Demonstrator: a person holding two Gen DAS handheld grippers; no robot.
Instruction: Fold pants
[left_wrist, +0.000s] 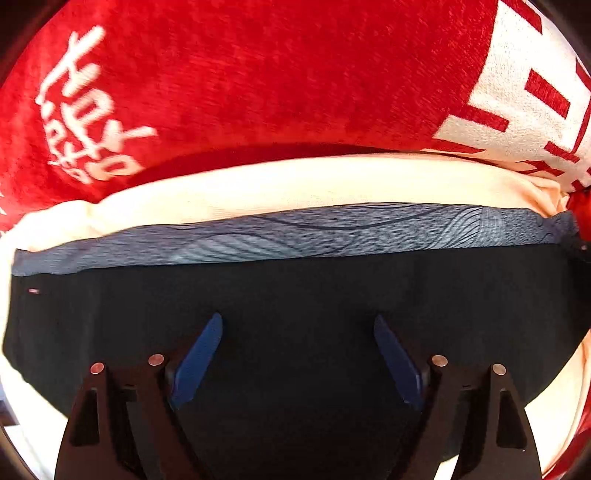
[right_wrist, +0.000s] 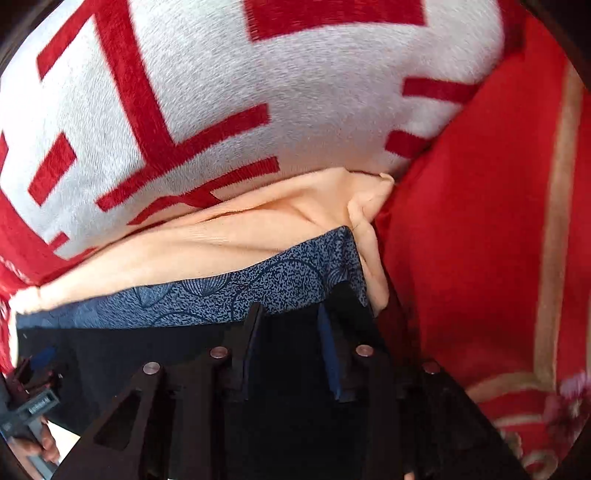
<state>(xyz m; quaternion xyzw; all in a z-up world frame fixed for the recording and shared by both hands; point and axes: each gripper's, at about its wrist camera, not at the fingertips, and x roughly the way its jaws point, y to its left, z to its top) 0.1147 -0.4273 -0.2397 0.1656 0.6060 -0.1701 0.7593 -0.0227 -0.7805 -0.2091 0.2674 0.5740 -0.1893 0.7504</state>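
Black pants (left_wrist: 295, 288) lie flat on a cream cloth (left_wrist: 258, 184), their blue-grey patterned waistband (left_wrist: 332, 229) along the far edge. My left gripper (left_wrist: 297, 319) hangs over the black fabric. It is open, its blue pads (left_wrist: 199, 362) wide apart, with nothing pinched between them. In the right wrist view the same pants (right_wrist: 129, 350) and waistband (right_wrist: 221, 295) show near the garment's right end. My right gripper (right_wrist: 290, 314) points down just short of the waistband. Its jaws stand a narrow gap apart over the black cloth and press on nothing I can see.
A red pillow with white lettering (left_wrist: 258, 74) and a white pillow with red strokes (right_wrist: 258, 92) crowd the far side. A red cushion with a gold stripe (right_wrist: 480, 221) borders the right. At the bottom left a hand (right_wrist: 46, 445) holds a black device.
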